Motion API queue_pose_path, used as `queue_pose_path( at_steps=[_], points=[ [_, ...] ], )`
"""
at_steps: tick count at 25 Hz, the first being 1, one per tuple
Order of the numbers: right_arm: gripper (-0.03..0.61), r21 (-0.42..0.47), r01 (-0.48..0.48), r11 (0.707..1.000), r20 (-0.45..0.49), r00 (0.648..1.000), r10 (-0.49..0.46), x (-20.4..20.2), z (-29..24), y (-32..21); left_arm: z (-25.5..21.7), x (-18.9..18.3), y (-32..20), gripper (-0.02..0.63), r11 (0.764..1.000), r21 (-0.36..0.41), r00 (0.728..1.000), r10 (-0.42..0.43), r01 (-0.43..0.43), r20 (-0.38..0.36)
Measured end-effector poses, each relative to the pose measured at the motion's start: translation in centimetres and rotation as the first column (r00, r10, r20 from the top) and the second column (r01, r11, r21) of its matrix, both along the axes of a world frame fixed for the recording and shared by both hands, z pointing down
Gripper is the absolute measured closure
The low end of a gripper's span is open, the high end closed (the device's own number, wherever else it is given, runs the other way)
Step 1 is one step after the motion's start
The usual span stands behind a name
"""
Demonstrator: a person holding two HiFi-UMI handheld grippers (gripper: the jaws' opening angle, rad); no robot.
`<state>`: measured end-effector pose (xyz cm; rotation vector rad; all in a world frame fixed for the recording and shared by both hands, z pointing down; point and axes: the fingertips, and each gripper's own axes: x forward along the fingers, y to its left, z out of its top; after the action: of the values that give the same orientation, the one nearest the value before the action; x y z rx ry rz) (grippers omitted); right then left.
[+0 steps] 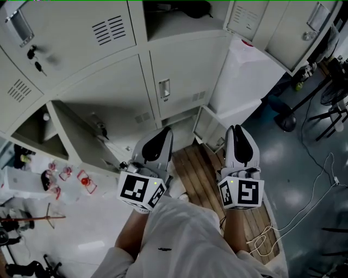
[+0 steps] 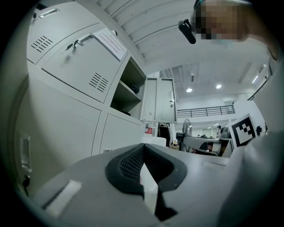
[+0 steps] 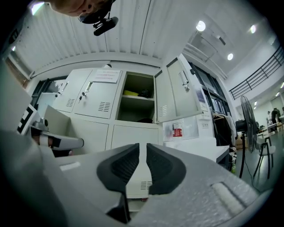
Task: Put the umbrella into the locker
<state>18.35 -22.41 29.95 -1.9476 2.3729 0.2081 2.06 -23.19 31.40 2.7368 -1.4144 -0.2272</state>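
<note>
Closest to us is our own pale clothing (image 1: pixel 179 233), which fills the bottom of the head view. We cannot pick out the umbrella for certain. The likeliest sign of it is a dark shape (image 1: pixel 182 7) lying in the open locker compartment (image 1: pixel 179 24) straight ahead, too small to identify. In the right gripper view that compartment has a shelf with a yellowish item (image 3: pixel 130 93) on it, and its door (image 3: pixel 171 95) is swung out to the right.

Our left tool (image 1: pixel 165 132) points roughly level at the lockers. Its black pads are closed tip to tip with nothing between them. Our right tool (image 1: pixel 237 129) is held alongside, its pads a narrow slit apart and nothing in the gap. Each tool carries a cube with black and white square markers at its back.

Around the open compartment stand grey locker doors (image 1: pixel 179 81), shut, with vents and handles. One at upper left has keys (image 1: pixel 32 53) hanging in its lock. Low on the left another locker (image 1: pixel 38 130) stands open. A white box-like unit (image 1: pixel 244 76) sits just right of the lockers. Under the tools lies a wooden slatted board (image 1: pixel 198 174) on the shiny floor (image 1: pixel 293 157). Small red-rimmed items (image 1: pixel 86 182) lie to its left and pale cable (image 1: pixel 304 206) to its right.
</note>
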Motion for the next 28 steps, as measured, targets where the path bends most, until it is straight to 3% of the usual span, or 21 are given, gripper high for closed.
queue_pose_path(
  at_steps=[6,9,28],
  points=[
    [0.541,0.016,0.010,1.000,0.002,1.000,-0.010,0.2,-0.3,0.3,-0.3,0.5,0.0,0.595,1.000,0.011,1.000,0.004,-0.004,-0.001],
    [0.588,0.013,0.027,1.000,0.008,1.000,-0.027,0.0,-0.3,0.3,-0.2,0.7,0.0,0.595,1.000,0.008,1.000,0.005,-0.005,0.001],
    [0.588,0.013,0.074,0.997,-0.023,0.997,-0.073,-1.0,-0.6,0.2,-0.5,0.8,-0.4,0.595,1.000,0.013,1.000,0.002,-0.003,0.005]
  ],
)
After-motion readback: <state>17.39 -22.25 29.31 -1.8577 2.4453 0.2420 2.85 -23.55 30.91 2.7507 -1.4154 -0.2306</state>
